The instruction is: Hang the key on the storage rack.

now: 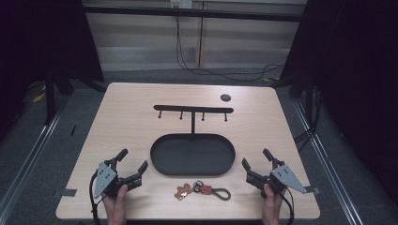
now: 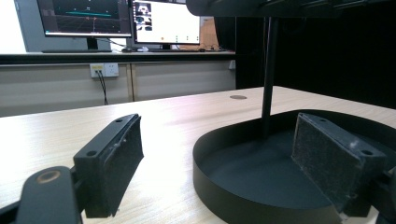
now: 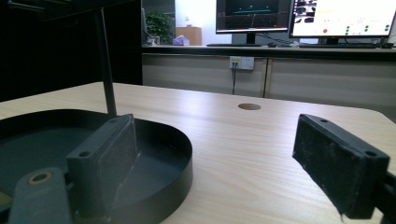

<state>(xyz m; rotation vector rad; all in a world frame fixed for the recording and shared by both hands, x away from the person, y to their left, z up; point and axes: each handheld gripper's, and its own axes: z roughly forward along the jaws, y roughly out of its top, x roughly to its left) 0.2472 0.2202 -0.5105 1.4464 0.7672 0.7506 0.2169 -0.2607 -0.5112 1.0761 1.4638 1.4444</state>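
Note:
A black oval tray point(image 1: 159, 161) sits mid-table with a thin post rising from it to a crossbar with several pegs point(image 1: 193, 109). In front of the tray lies a keychain point(image 1: 202, 190) with an orange-brown charm, rings and a dark loop. My left gripper point(image 1: 133, 160) rests open at the tray's left, empty. At the tray's right, my right gripper point(image 1: 256, 157) is open and empty as well. The tray's wall point(image 2: 219, 186) and the post point(image 2: 268, 74) appear between the left jaws. The tray's rim point(image 3: 180, 140) and post point(image 3: 106, 65) lie left in the right gripper view.
A round dark hole point(image 1: 225, 97) marks the table's far right. Cables hang at the wall behind. Monitors point(image 2: 166, 21) stand on a counter beyond the table. Bare wood surrounds the tray on all sides.

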